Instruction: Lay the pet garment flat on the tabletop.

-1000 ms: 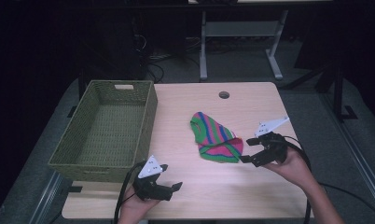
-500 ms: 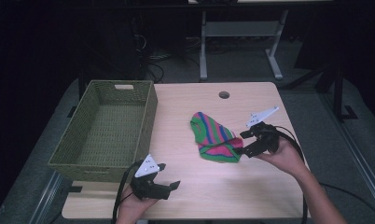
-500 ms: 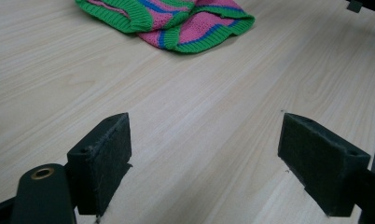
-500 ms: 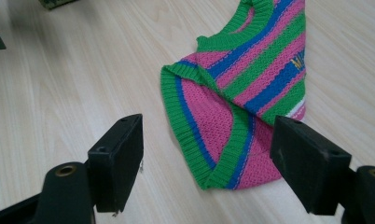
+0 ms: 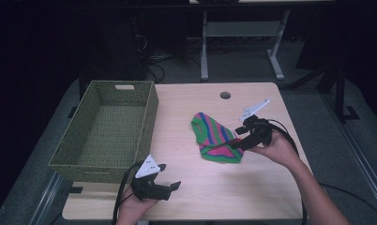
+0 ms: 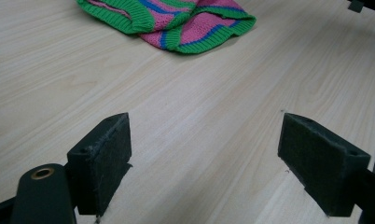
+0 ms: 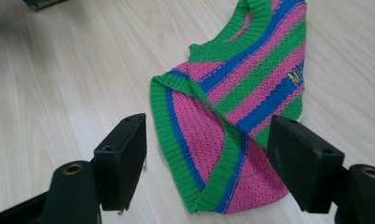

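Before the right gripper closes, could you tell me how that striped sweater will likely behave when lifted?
The sweater is soft knit lying folded and rumpled, so it will probably droop. It looks small and thin, so likely light. The right gripper straddles one edge with open jaws, so the folds may well open up.

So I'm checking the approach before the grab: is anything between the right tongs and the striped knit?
Nothing visible. The right tongs are open, their jaws astride the near edge of the striped knit, with bare table beside it.
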`<action>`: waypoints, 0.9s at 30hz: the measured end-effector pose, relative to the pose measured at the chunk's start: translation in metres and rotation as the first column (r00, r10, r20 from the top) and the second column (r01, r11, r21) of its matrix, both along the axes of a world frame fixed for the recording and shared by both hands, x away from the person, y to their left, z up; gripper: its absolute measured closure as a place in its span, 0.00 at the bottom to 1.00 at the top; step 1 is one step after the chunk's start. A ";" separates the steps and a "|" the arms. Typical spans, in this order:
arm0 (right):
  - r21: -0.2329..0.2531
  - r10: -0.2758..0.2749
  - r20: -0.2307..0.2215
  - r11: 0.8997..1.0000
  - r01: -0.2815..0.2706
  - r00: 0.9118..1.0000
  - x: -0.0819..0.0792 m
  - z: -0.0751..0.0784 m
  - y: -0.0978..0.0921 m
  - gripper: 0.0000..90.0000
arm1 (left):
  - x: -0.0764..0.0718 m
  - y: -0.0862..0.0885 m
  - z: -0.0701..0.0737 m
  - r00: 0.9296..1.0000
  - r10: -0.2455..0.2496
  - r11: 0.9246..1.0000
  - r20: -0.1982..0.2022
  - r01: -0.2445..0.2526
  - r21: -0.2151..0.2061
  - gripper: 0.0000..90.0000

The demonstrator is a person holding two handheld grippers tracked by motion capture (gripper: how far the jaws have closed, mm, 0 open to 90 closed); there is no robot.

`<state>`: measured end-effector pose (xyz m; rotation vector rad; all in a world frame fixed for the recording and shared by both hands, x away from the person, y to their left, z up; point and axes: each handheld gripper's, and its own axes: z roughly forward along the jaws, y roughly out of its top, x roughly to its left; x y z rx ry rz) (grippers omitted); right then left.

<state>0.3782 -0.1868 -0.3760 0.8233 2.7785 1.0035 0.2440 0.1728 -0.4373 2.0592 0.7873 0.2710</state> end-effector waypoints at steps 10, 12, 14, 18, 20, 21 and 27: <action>-0.028 0.019 -0.010 0.999 -0.020 1.000 0.020 -0.005 0.017 0.32 | 0.003 0.000 0.000 1.000 0.000 1.000 0.001 0.000 -0.002 0.19; -0.033 0.022 -0.014 0.999 -0.022 1.000 0.024 -0.006 0.021 0.32 | 0.002 0.001 0.000 1.000 -0.001 1.000 0.001 0.001 0.000 0.19; -0.034 0.021 -0.015 0.999 -0.022 1.000 0.026 -0.007 0.023 0.32 | 0.002 0.001 0.000 1.000 0.000 1.000 0.002 0.000 -0.001 0.19; -0.049 0.018 -0.023 0.999 -0.019 1.000 0.036 -0.011 0.033 0.32 | 0.004 0.002 0.000 1.000 0.002 1.000 -0.003 -0.002 -0.012 0.19; -0.058 0.011 -0.027 0.998 -0.013 1.000 0.039 -0.013 0.036 0.31 | 0.004 0.002 0.001 1.000 0.002 1.000 -0.005 -0.002 -0.013 0.19; -0.061 0.007 -0.031 0.998 -0.009 0.999 0.041 -0.015 0.037 0.31 | 0.004 0.002 0.001 1.000 -0.002 1.000 -0.004 0.002 -0.006 0.19; -0.084 -0.013 -0.035 0.996 0.010 0.999 0.051 -0.022 0.047 0.31 | 0.004 0.002 0.000 1.000 0.001 1.000 -0.005 -0.001 -0.013 0.19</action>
